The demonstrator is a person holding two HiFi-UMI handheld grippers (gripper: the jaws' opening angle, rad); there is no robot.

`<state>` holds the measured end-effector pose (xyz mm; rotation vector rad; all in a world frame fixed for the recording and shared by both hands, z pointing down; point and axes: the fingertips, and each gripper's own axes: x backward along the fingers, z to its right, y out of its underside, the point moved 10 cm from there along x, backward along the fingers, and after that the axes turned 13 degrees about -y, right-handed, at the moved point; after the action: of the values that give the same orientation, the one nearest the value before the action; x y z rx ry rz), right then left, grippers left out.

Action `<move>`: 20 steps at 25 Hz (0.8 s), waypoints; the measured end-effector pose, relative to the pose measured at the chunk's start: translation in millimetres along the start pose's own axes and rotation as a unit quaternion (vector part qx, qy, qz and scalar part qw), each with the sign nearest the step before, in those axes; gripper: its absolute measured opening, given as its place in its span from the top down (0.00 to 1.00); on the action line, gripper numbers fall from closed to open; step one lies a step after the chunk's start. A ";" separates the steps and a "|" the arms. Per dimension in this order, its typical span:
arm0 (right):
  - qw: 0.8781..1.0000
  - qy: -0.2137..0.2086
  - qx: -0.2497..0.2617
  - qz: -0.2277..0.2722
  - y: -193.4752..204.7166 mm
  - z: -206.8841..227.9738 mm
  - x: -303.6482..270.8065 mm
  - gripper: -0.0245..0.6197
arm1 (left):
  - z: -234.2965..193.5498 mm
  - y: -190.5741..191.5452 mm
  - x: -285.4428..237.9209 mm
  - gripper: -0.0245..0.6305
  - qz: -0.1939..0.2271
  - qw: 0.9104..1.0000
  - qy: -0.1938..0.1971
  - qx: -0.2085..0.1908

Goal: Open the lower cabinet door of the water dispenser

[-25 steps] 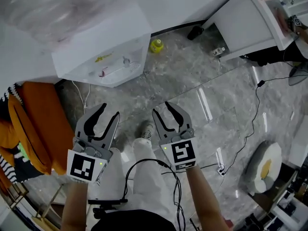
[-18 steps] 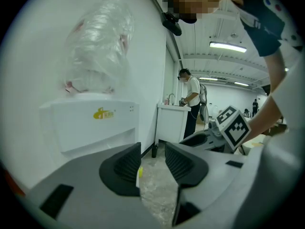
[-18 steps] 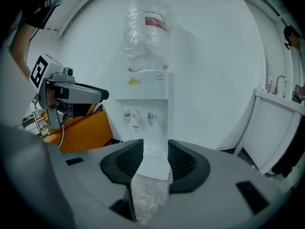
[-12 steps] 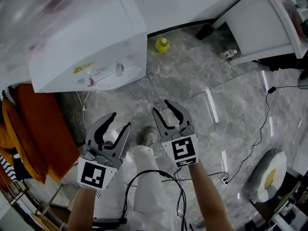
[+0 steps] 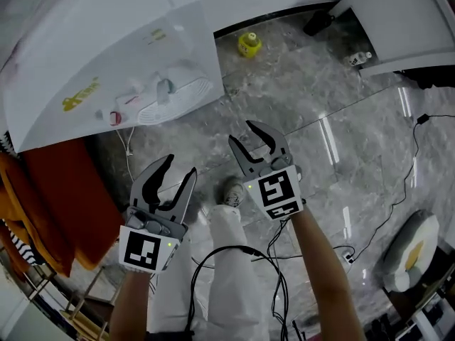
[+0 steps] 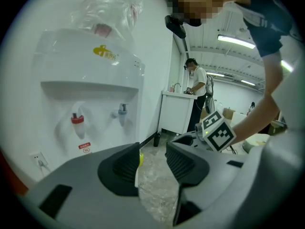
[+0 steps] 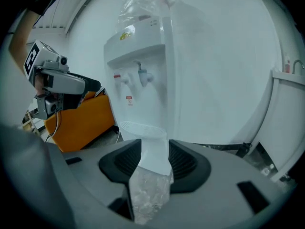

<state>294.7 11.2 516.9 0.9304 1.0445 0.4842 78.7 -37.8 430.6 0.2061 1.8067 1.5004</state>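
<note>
Two grippers, both empty, and honestly none of the job is done yet. The left gripper [image 5: 179, 172] has its fingers [image 6: 121, 168] parted a fair way with only floor showing through the gap. The right gripper [image 5: 247, 142] is wider, its jaws are opening right now, and it's gripping nothing either. Just below and between the two sets of fingertips in the head view is the person's shoe [image 5: 230, 190] on the grey marble floor [image 5: 320, 105]. Ahead of the fingertips, well apart from both, stands the white water dispenser [image 5: 106, 48]. Its drip tray [image 5: 174, 104] juts toward the left gripper, with the red tap [image 6: 77, 119] and blue tap [image 6: 122, 111] above it. The lower cabinet [image 7: 153, 149] is the white panel under the tray. In the right gripper view it lines up straight beyond the gap between that gripper's fingers, so my guess is the right one goes for the door. I can't make out a handle or door edge, but it looks closed. Something orange [image 5: 71, 197] sits left of the left fingers, and a small yellow thing [image 5: 249, 43] lies far past the right ones. Left to do: reach in, catch the door, swing it open.
</note>
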 end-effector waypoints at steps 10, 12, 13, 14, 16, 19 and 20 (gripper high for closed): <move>0.999 -0.016 -0.031 0.002 40.3 39.5 -57.5 0.62 | -9.8 45.7 -31.0 0.68 -0.010 1.000 -0.019 -0.001; 0.999 -0.021 -0.041 0.007 47.3 47.6 -67.2 0.62 | -11.7 53.6 -36.0 0.68 -0.013 1.000 -0.024 -0.004; 0.999 -0.024 -0.044 0.007 50.4 51.5 -72.2 0.62 | -12.9 57.4 -38.2 0.68 -0.015 1.000 -0.027 -0.003; 0.999 -0.027 -0.045 0.005 53.2 55.2 -77.1 0.62 | -13.7 61.0 -40.2 0.68 -0.018 0.999 -0.030 -0.002; 0.999 -0.031 -0.039 -0.004 57.6 62.3 -86.3 0.62 | -13.8 67.1 -44.0 0.68 -0.021 0.999 -0.033 0.000; 0.999 -0.035 -0.034 -0.016 63.2 73.3 -98.9 0.62 | -12.5 74.6 -51.0 0.68 -0.021 0.999 -0.030 0.001; 0.999 -0.036 -0.034 -0.019 65.1 77.0 -103.3 0.61 | -12.1 76.8 -53.4 0.68 -0.020 0.999 -0.029 0.001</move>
<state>321.8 -60.8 639.0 0.8601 0.9739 0.4480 82.4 -54.5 523.3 0.2094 1.7570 1.4504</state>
